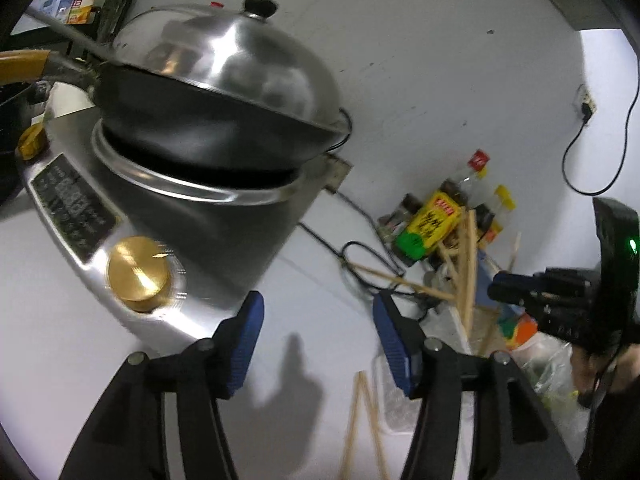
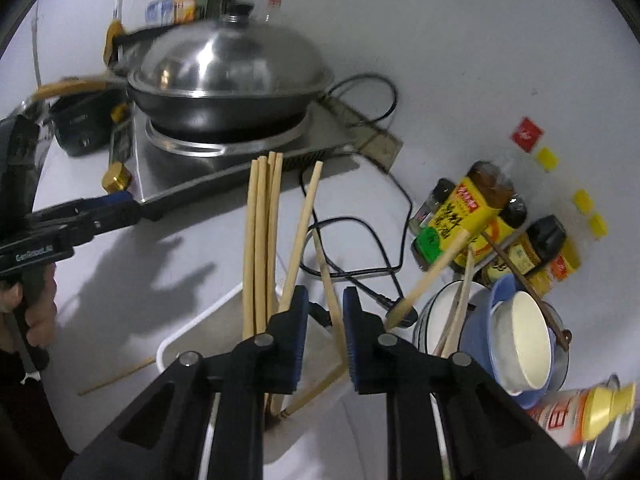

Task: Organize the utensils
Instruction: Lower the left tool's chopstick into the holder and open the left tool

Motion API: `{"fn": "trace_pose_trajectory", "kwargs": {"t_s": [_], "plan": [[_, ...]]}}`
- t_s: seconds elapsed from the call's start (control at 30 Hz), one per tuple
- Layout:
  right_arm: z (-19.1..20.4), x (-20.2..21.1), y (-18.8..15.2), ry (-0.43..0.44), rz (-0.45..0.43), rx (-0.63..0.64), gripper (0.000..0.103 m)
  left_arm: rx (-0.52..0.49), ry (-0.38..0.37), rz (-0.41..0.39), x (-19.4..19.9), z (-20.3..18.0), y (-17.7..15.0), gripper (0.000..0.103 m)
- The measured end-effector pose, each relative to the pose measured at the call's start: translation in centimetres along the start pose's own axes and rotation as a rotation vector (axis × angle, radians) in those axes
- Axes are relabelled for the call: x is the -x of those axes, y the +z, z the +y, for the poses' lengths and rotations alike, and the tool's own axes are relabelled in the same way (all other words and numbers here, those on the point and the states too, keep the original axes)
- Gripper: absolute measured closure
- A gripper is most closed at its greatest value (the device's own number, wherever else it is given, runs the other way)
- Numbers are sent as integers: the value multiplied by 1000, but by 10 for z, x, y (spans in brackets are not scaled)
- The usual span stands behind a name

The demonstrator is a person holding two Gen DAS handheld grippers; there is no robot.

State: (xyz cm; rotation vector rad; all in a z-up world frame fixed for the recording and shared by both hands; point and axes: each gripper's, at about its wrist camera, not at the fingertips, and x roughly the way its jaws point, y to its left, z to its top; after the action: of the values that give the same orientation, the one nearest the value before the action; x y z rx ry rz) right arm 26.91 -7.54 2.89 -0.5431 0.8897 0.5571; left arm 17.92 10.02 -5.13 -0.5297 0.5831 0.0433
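Several wooden chopsticks [image 2: 260,240] stand upright in a white container [image 2: 176,344] right in front of my right gripper [image 2: 326,296]. Its blue pads stand close together with a narrow gap; one slanted chopstick [image 2: 334,300] shows in that gap, not visibly pinched. More chopsticks [image 2: 456,320] lean in the stacked bowls [image 2: 524,344] to the right, and one [image 2: 116,376] lies loose on the counter at the left. My left gripper [image 1: 318,320] is open and empty over the white counter, with two chopsticks [image 1: 360,420] lying just below it. In the left wrist view the right gripper [image 1: 498,284] shows at the far right.
A black wok under a steel lid [image 2: 224,60] sits on a silver induction cooker [image 1: 132,216] with a brass knob [image 1: 138,272]. A black cable [image 2: 360,232] loops across the counter. Sauce bottles [image 2: 468,212] crowd the right wall. A squeeze bottle [image 2: 580,412] lies at the lower right.
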Motion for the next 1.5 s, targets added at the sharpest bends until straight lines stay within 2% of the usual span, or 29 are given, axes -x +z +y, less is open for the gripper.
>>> {"fn": "trace_pose_trajectory", "kwargs": {"t_s": [0.23,0.5,0.67,0.9,1.0,1.27,1.5], "plan": [[12,-36,24,-18,178,97,87,15,9,-32,17,28,2,44],[-12,-35,52,-14,292,122,87,12,-48,-42,12,34,7,44],[-21,-47,84,20,370,120,87,-20,-42,-45,16,30,14,44],[-23,-101,115,73,553,151,87,-32,-56,-108,45,35,23,44],[-19,-125,109,97,630,172,79,-20,-59,-105,51,42,22,43],[-16,-147,112,174,679,143,79,7,-86,-86,44,48,20,43],[-16,-157,99,186,714,133,79,13,-109,-79,40,47,15,43]]}}
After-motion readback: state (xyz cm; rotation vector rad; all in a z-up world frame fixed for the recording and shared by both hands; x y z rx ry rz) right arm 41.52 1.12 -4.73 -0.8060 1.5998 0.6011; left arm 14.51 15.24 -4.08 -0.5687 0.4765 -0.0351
